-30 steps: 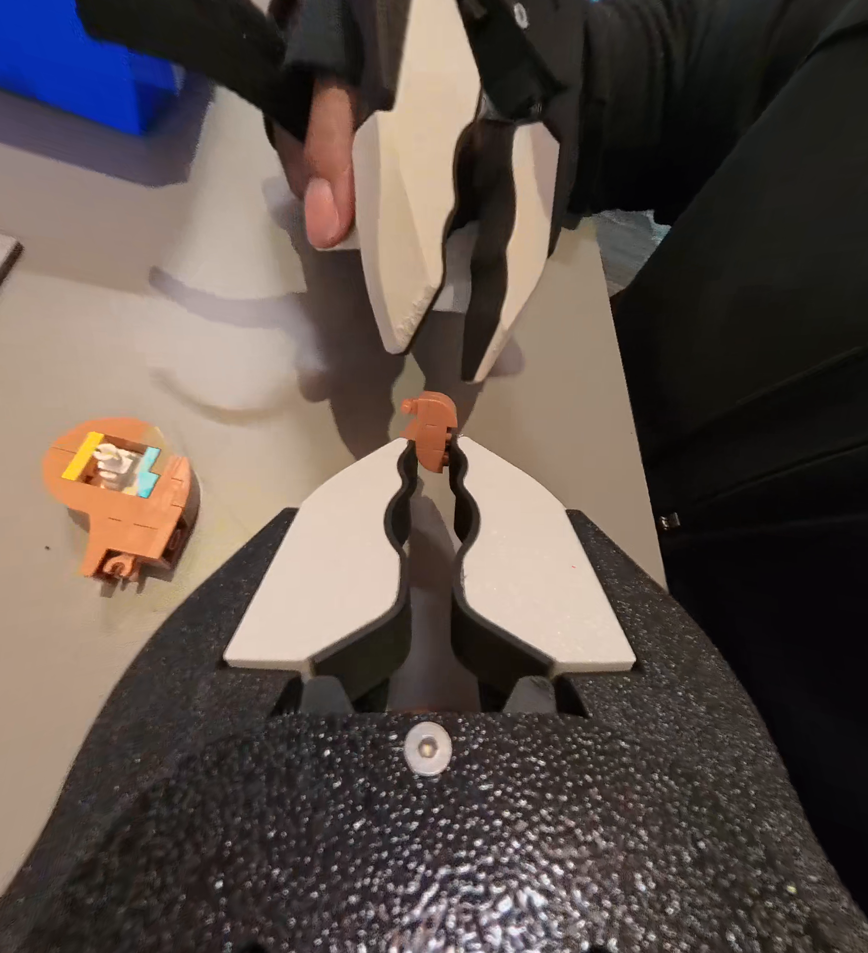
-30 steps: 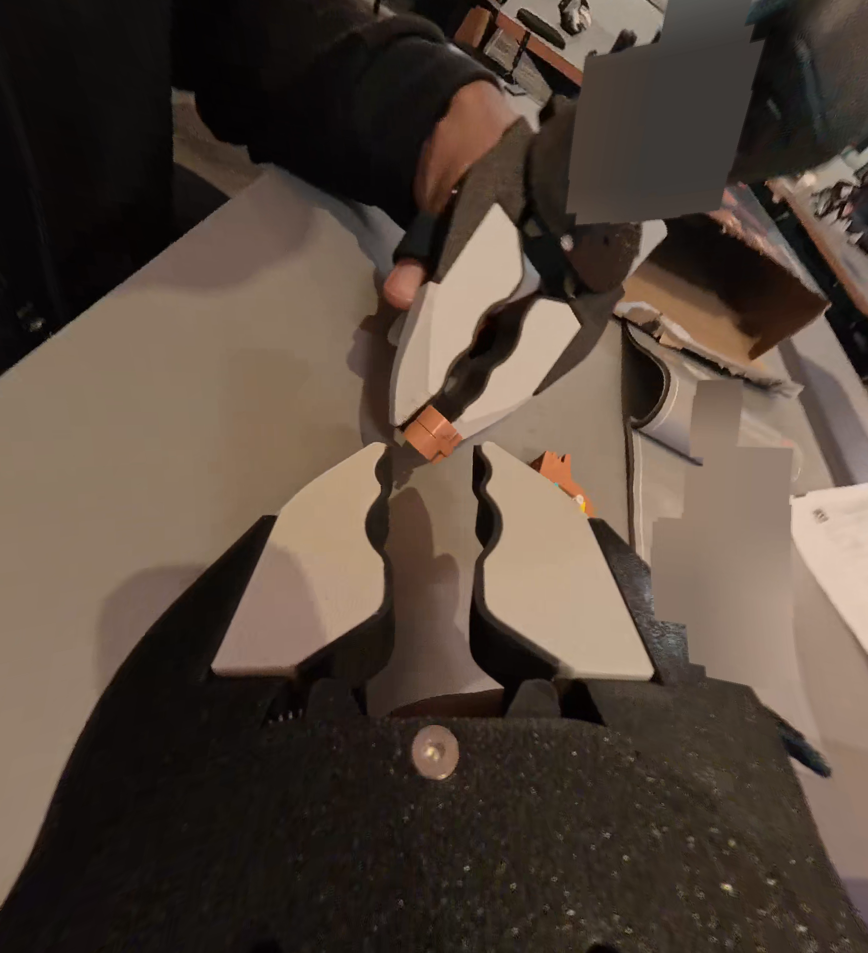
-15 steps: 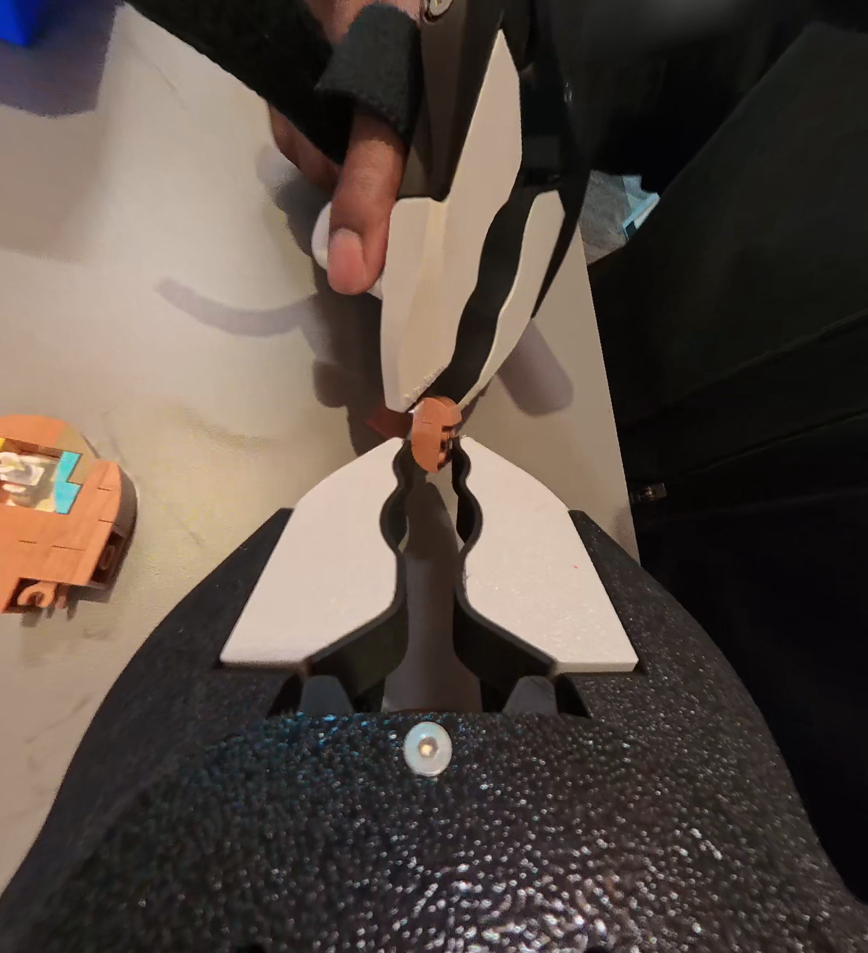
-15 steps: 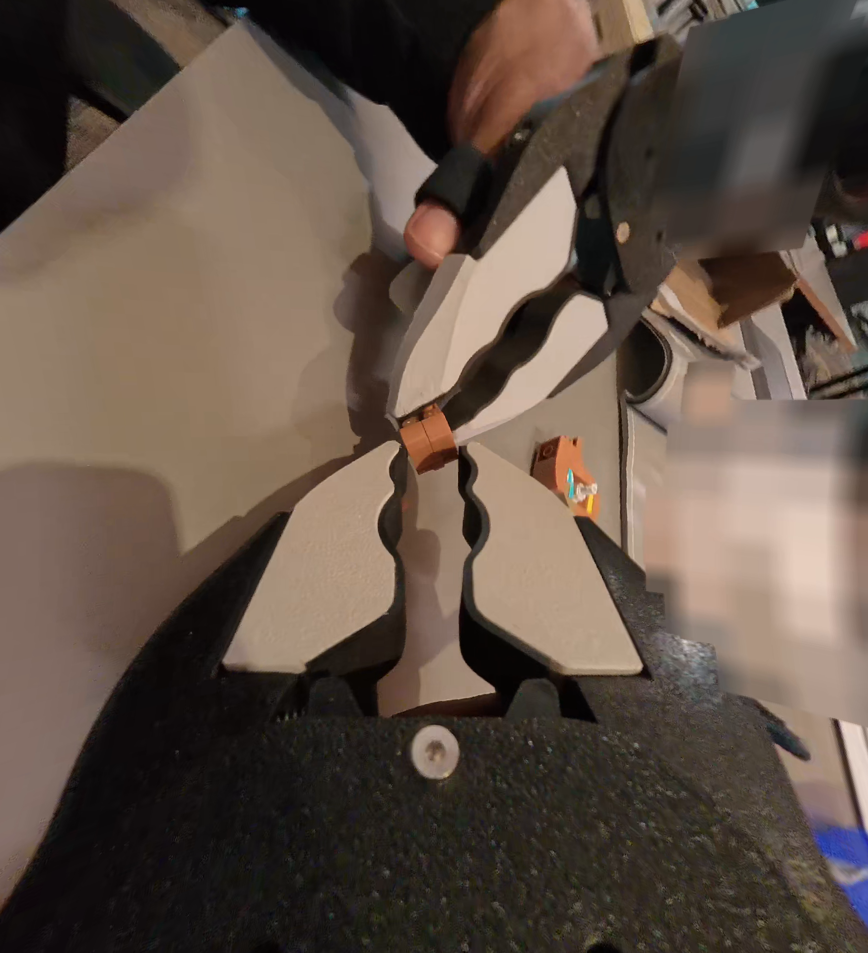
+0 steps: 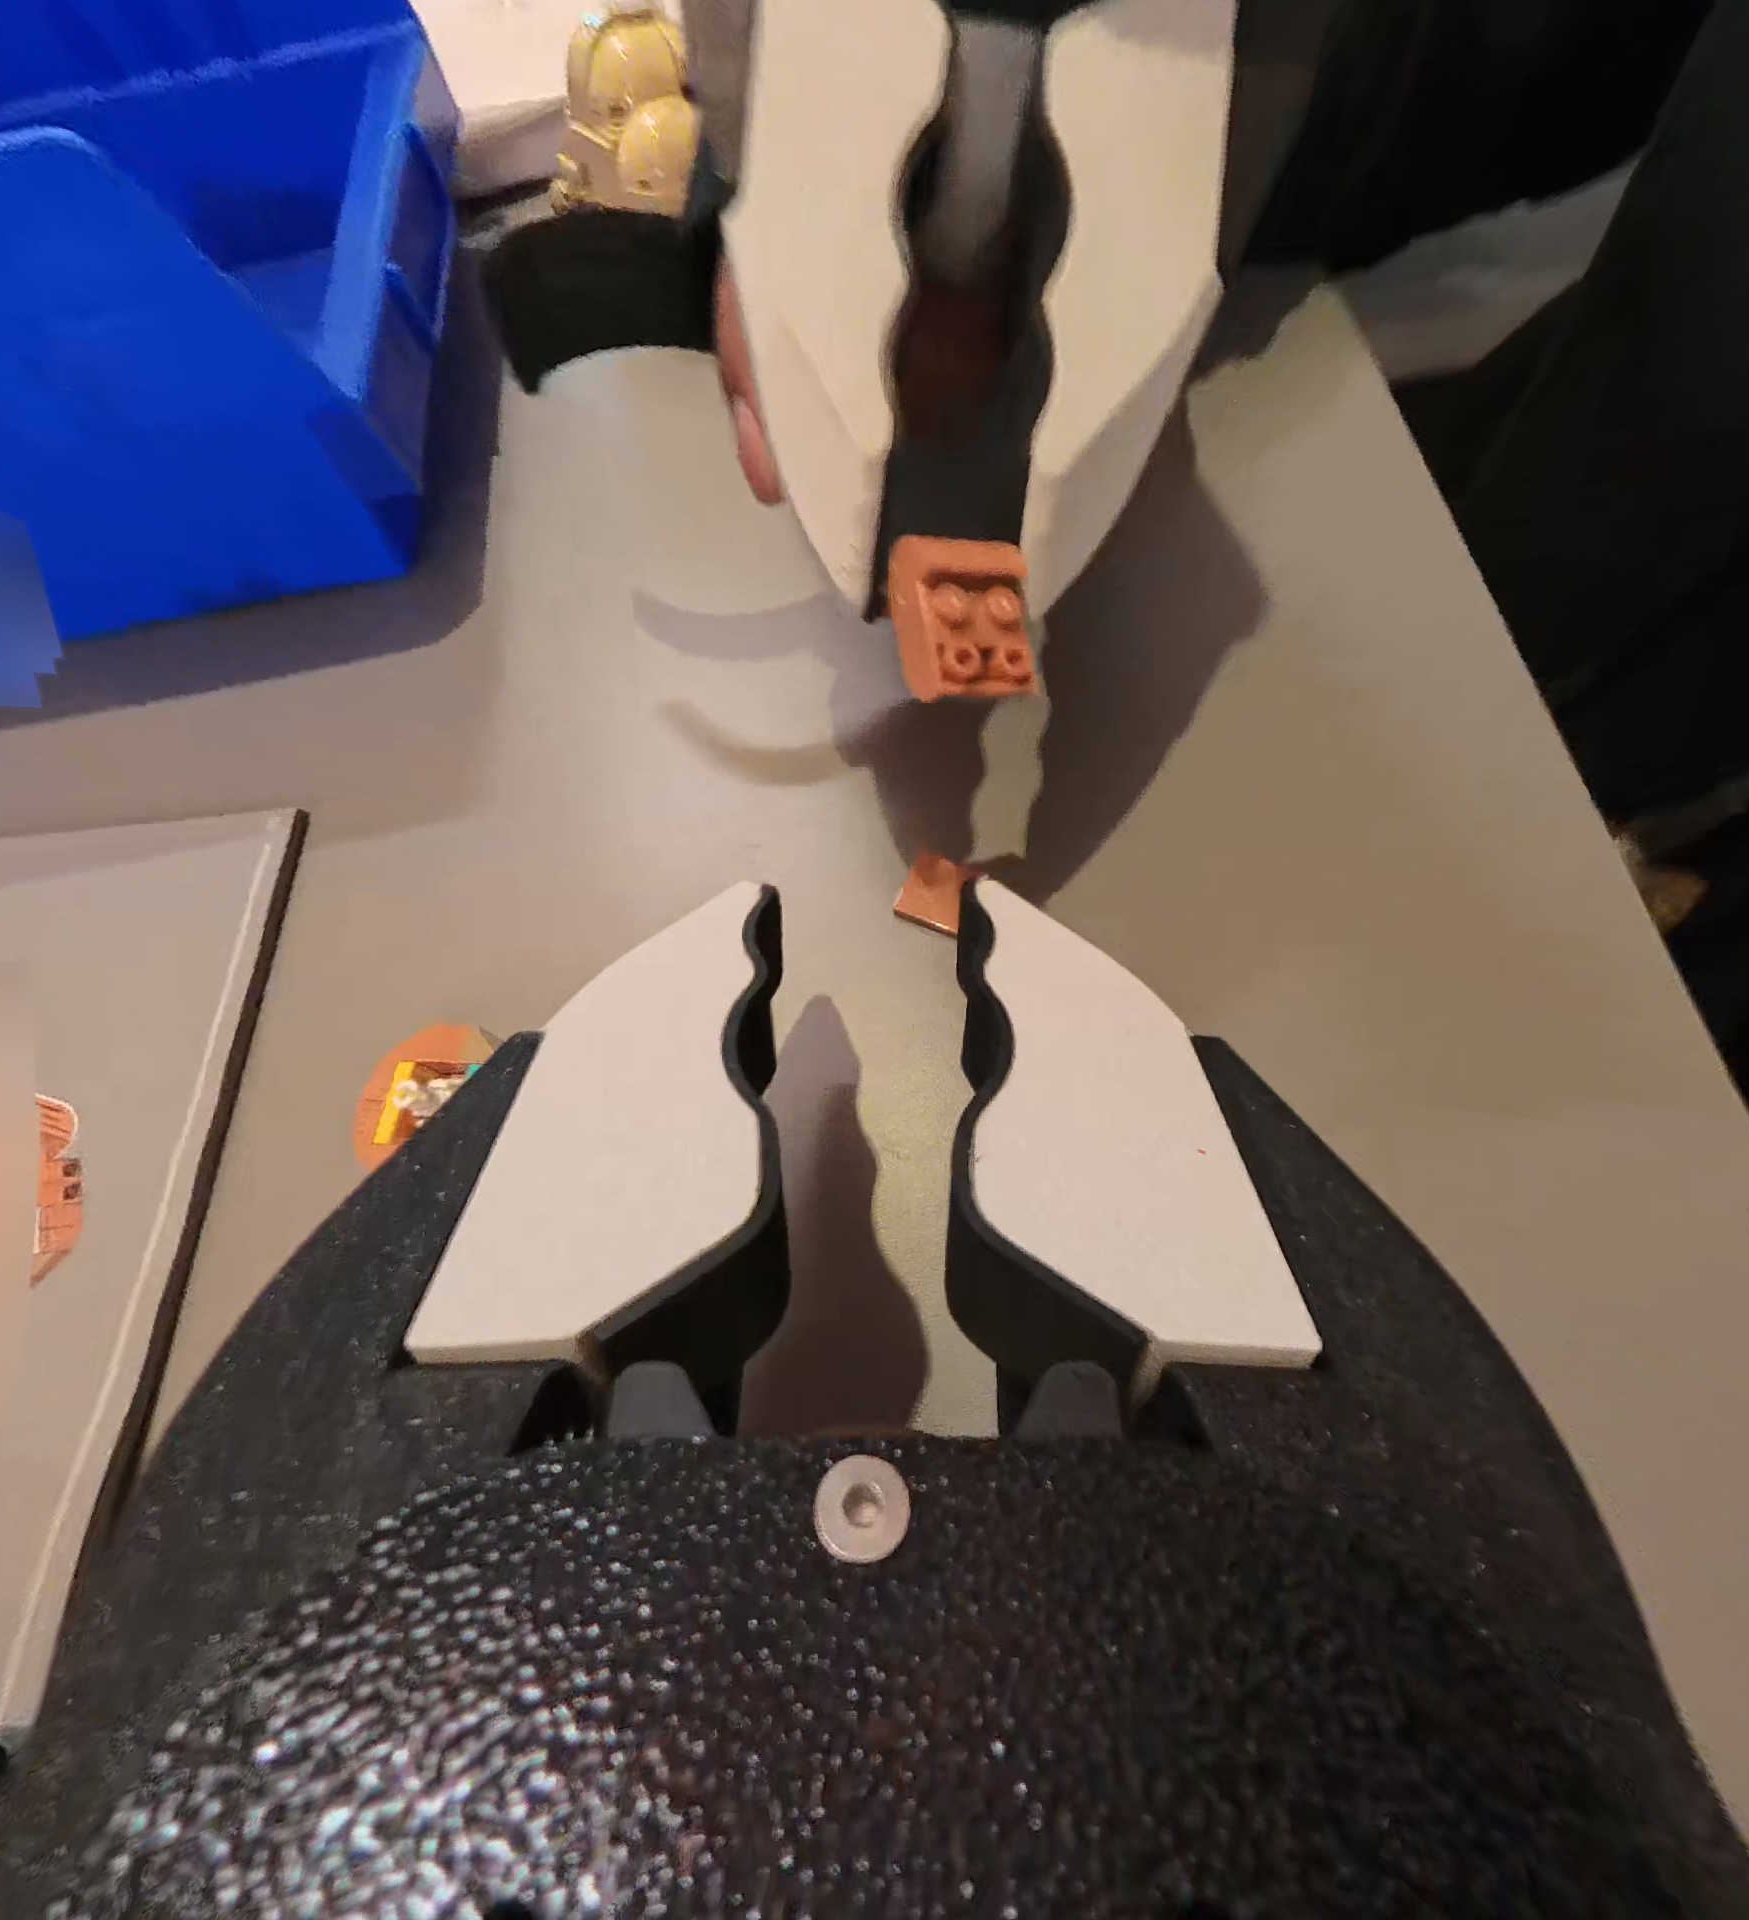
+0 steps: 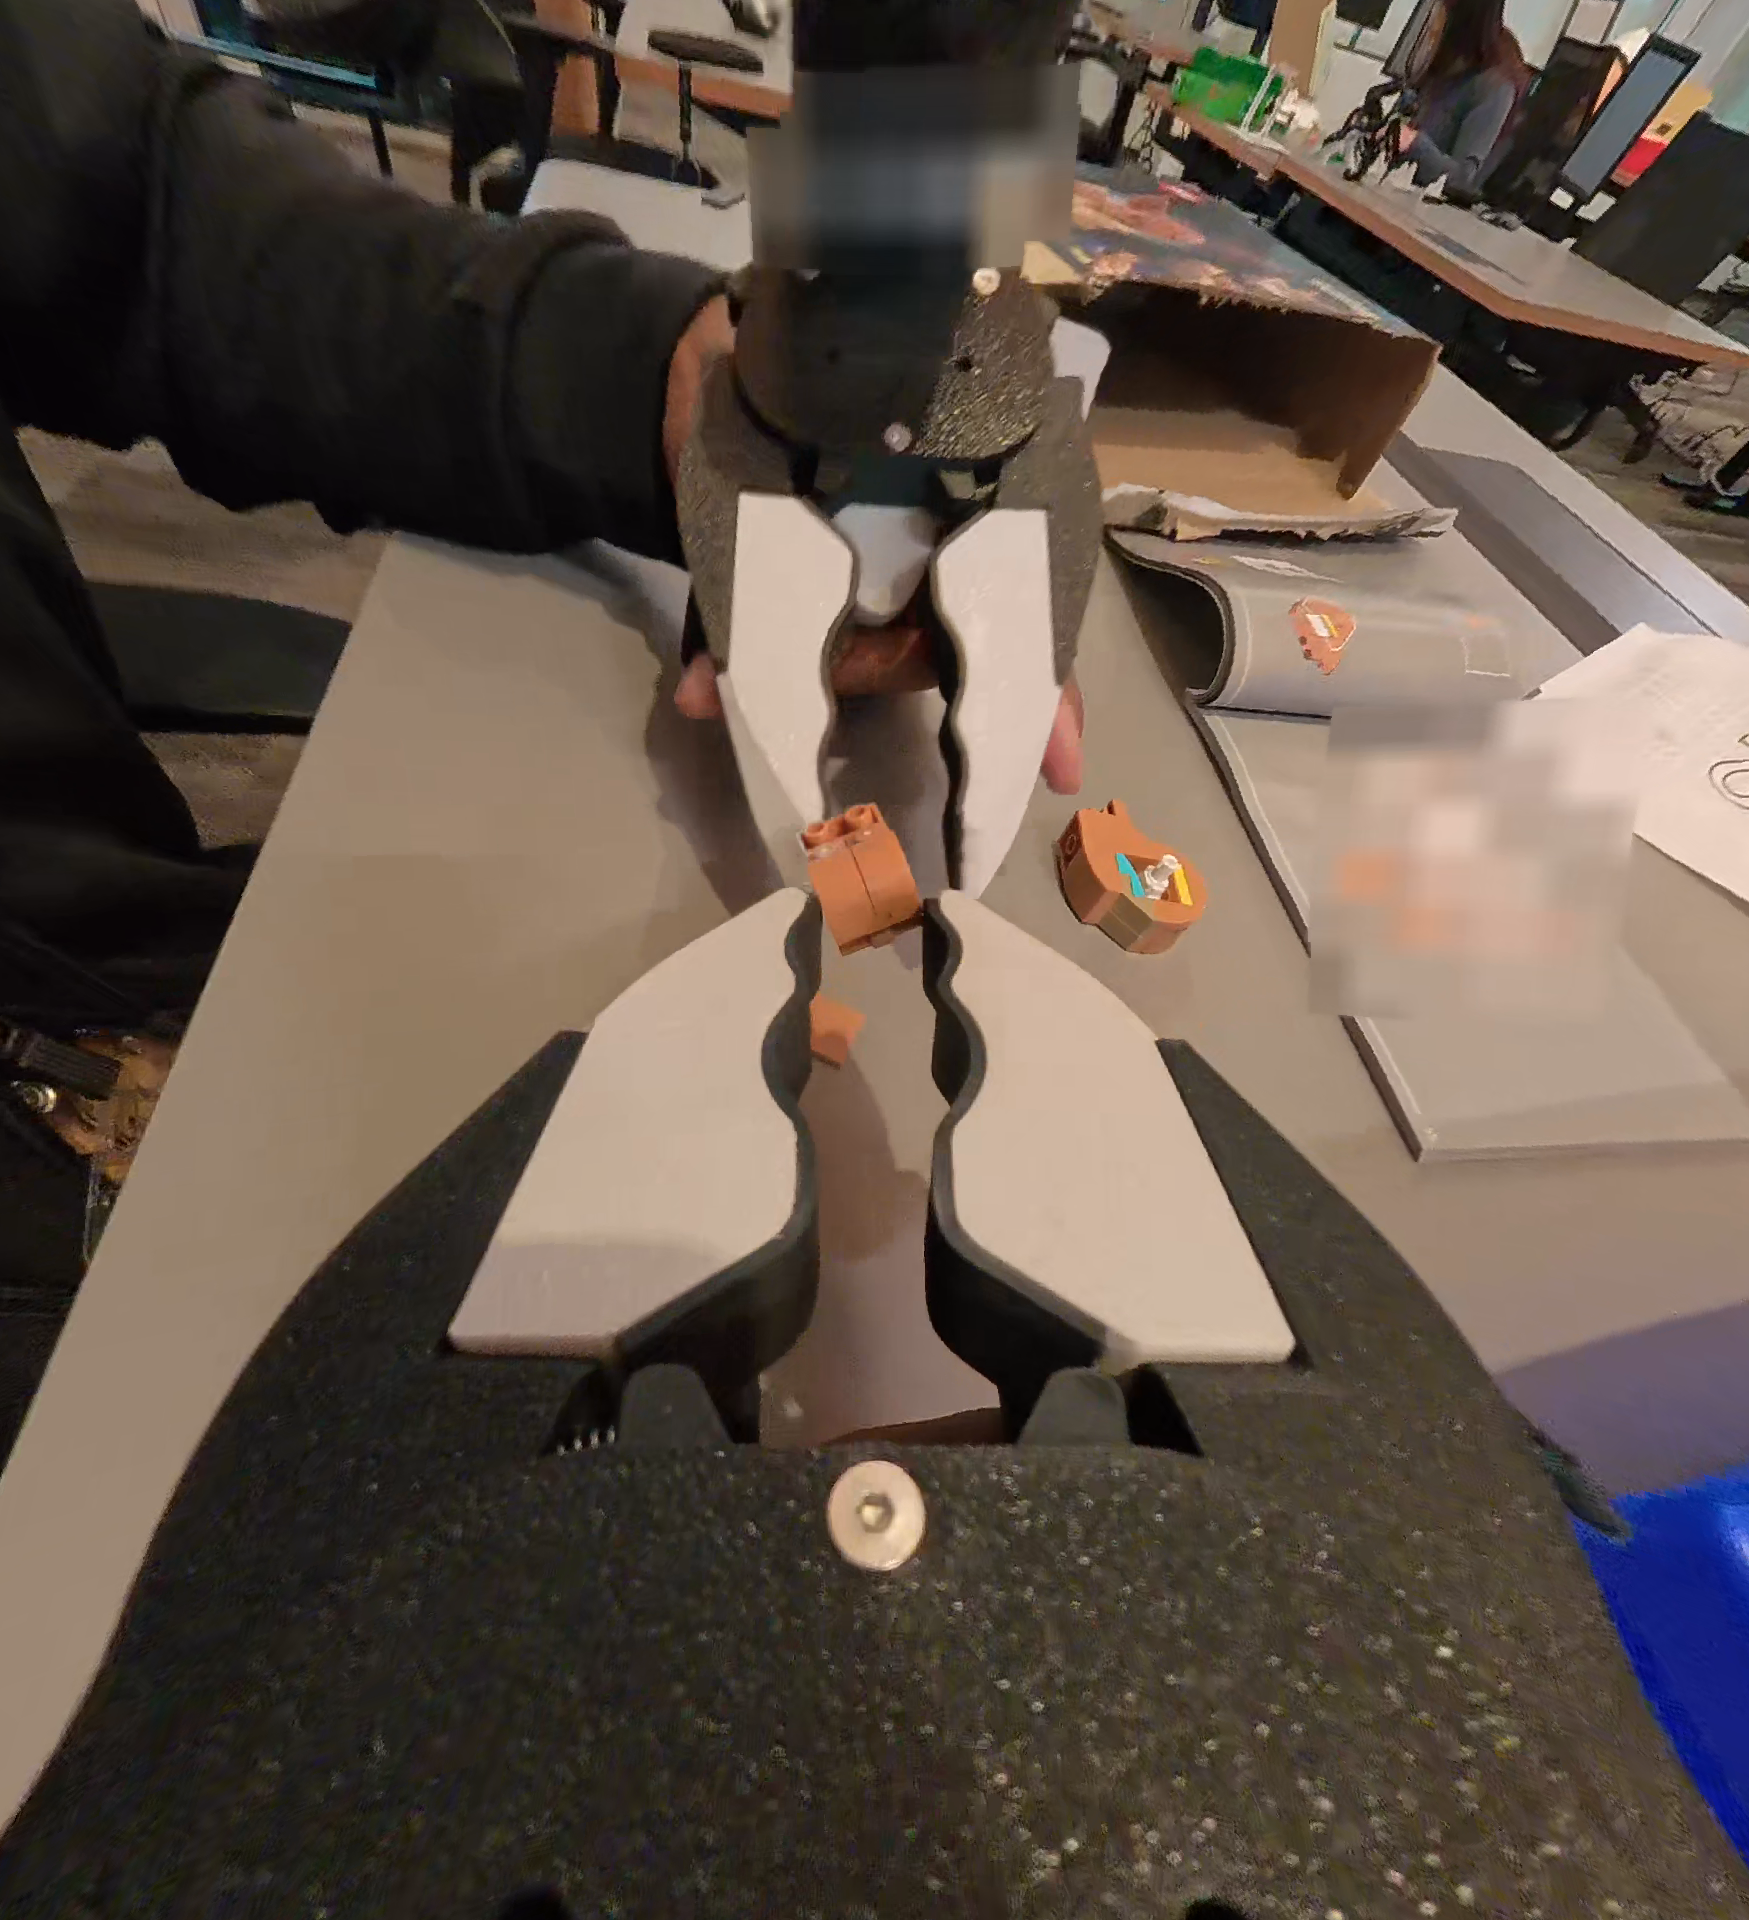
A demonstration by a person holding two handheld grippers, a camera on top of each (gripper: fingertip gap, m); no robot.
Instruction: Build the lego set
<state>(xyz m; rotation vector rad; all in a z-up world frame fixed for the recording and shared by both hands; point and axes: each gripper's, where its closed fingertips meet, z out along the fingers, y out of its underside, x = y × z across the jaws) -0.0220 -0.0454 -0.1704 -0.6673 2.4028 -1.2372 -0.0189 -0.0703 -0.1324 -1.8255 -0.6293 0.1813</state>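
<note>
My right gripper is shut on a small brown brick piece, held at the fingertips above the grey table. In the left wrist view the same brick sits between the right gripper's tips, studs facing me. My left gripper is open and empty, just short of that brick. A small flat brown tile lies on the table beside the left gripper's right fingertip; it also shows in the right wrist view. A round brown brick build with teal and yellow parts rests on the table to one side.
A blue bin stands at the far left. An open booklet, a torn cardboard box and a white sheet lie beyond the build. The table edge and the person's dark clothing are close by.
My left gripper opened and let go of the brown brick, which stays in the right gripper. The two grippers drew apart. A small brown tile now lies on the table.
</note>
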